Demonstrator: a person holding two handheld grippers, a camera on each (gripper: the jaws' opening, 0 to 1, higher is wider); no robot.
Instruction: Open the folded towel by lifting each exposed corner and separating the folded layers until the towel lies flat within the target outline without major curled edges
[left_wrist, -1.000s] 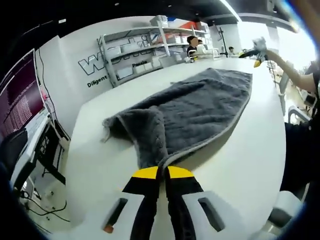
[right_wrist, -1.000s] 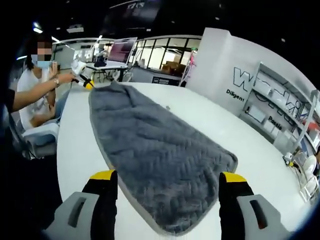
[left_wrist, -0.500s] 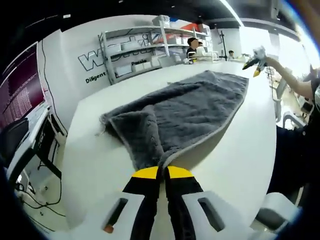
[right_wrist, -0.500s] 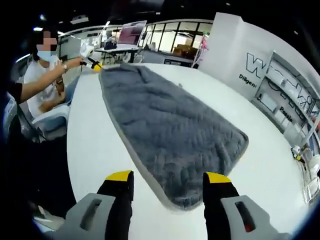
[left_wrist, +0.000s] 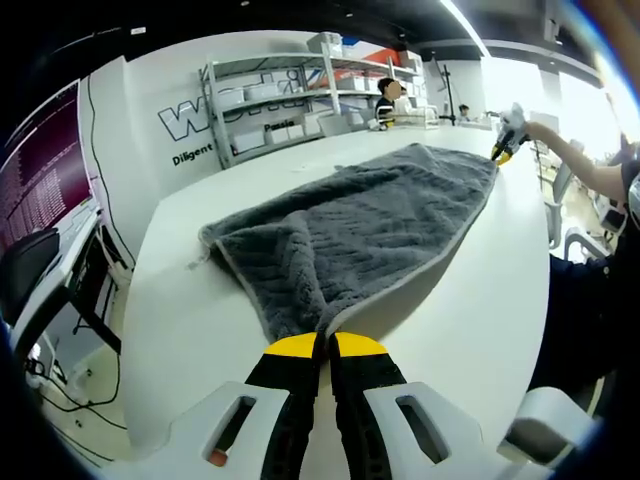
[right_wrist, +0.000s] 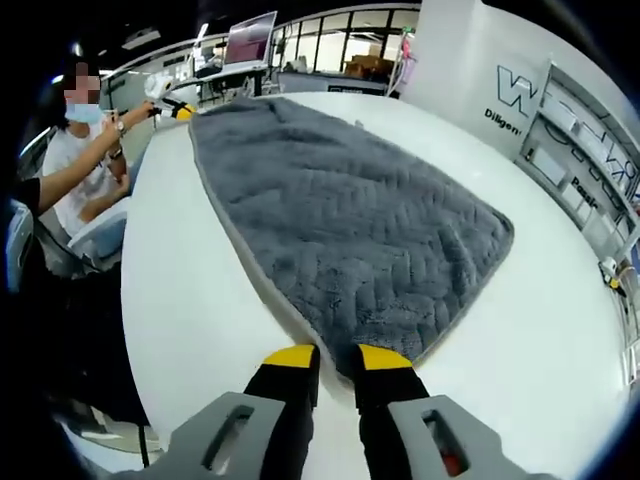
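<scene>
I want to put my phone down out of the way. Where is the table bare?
The white table is bare along both long sides of the grey towel: a strip toward the seated person, a broader patch toward the shelves. Both towel ends are busy, with the left gripper and right gripper there.

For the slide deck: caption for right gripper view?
Right gripper pinching the near corner of a grey herringbone towel on a white table.

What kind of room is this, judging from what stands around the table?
Probably an office workshop or lab. A grey towel lies on a large white table; metal shelves stand before a wall with printed lettering, and a monitor stands near glass partitions.
</scene>
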